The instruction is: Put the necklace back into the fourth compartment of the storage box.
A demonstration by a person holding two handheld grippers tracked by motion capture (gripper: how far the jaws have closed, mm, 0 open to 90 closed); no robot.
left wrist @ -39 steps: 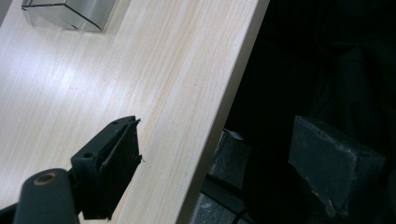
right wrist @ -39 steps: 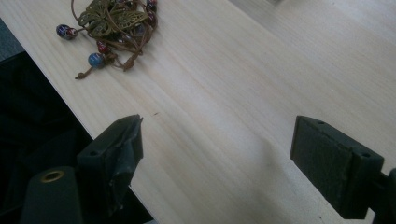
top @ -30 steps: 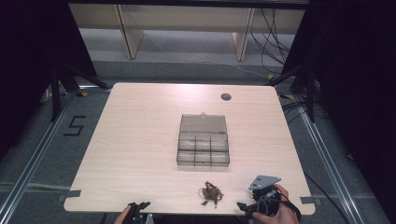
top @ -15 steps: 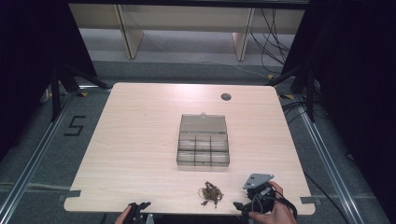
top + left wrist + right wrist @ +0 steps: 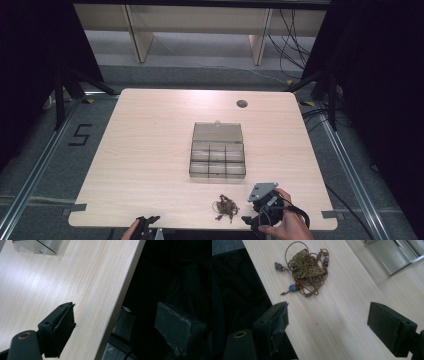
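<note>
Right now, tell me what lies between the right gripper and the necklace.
Nothing: bare tabletop separates the open right gripper from the necklace, as the right gripper view shows.

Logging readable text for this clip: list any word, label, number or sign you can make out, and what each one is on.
"5": dark tape figure on the grey floor, left of the table.
No lettering can be made out on the clear compartment box, the butterfly necklace, the left gripper or the right gripper.
</note>
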